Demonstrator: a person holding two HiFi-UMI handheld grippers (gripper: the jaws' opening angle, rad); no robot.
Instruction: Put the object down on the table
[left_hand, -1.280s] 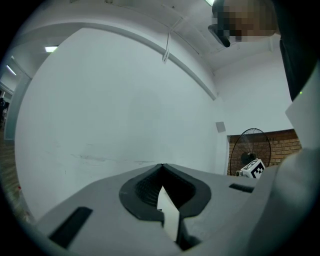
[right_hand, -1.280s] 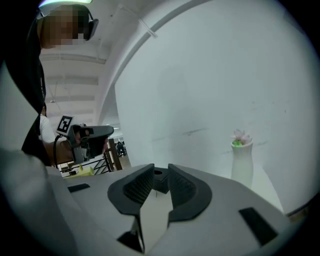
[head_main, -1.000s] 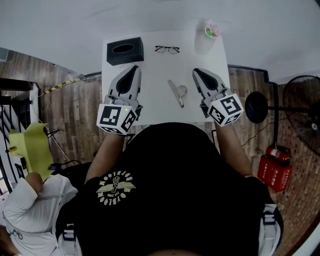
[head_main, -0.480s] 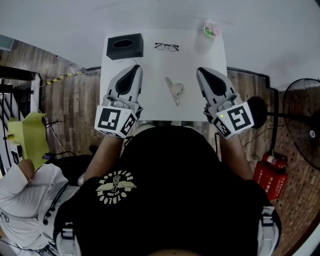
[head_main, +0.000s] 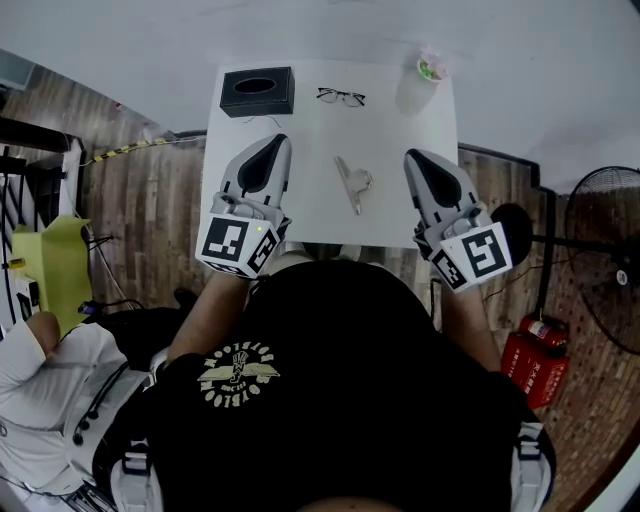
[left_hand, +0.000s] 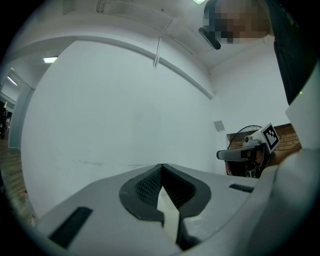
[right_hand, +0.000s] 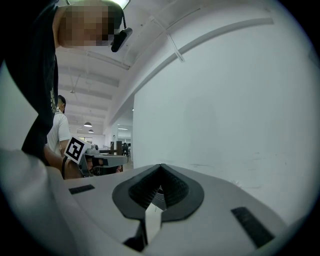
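Two grippers, both closed all the way with nothing between the jaws. The left gripper (head_main: 272, 150) and right gripper (head_main: 418, 165) hover over the near side of the white worktop (head_main: 310, 140). The object, a small metal clip (head_main: 352, 184), lies flat on the worktop between them, touching neither. Further back there's a black tissue box (head_main: 257, 92), glasses (head_main: 341, 96) and a cup (head_main: 430, 70).
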